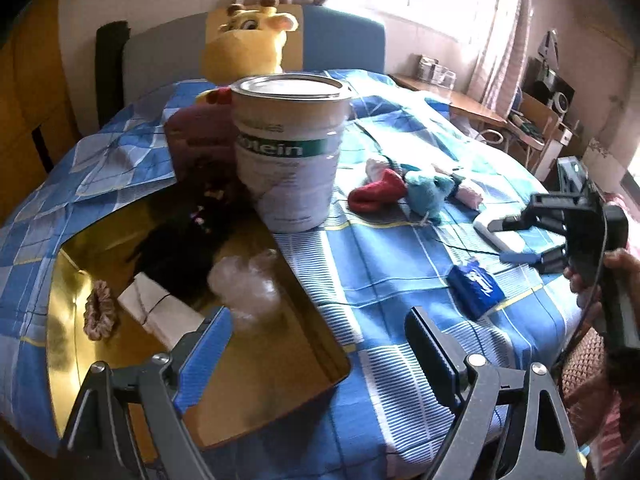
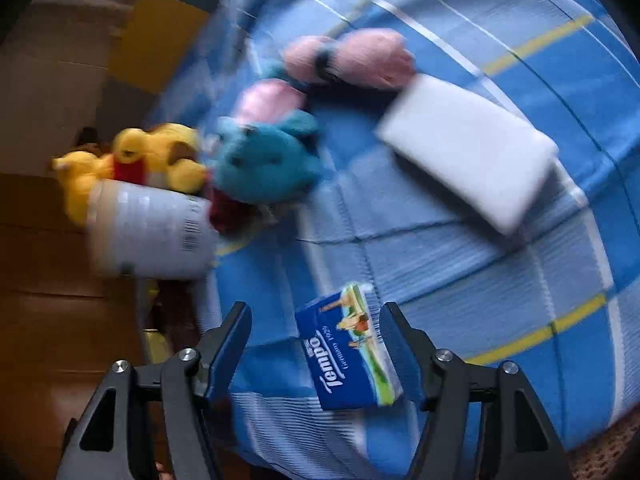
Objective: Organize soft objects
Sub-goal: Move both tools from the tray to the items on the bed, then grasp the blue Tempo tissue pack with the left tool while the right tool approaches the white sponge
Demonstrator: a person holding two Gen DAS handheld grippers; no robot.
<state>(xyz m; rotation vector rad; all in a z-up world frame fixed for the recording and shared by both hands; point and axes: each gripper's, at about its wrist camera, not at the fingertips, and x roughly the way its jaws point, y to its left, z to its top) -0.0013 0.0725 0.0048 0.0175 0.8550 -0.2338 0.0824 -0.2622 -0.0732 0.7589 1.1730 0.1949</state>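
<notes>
Right gripper is seen with jaws apart, a blue tissue pack lying between them on the checked bedspread, touching the right finger only. Left gripper is spread wide, empty, over the gold tray edge. Teal plush lies beyond, beside a white tin.

Motion-blurred white can and teal plush; giraffe toy half hidden behind it.
</notes>
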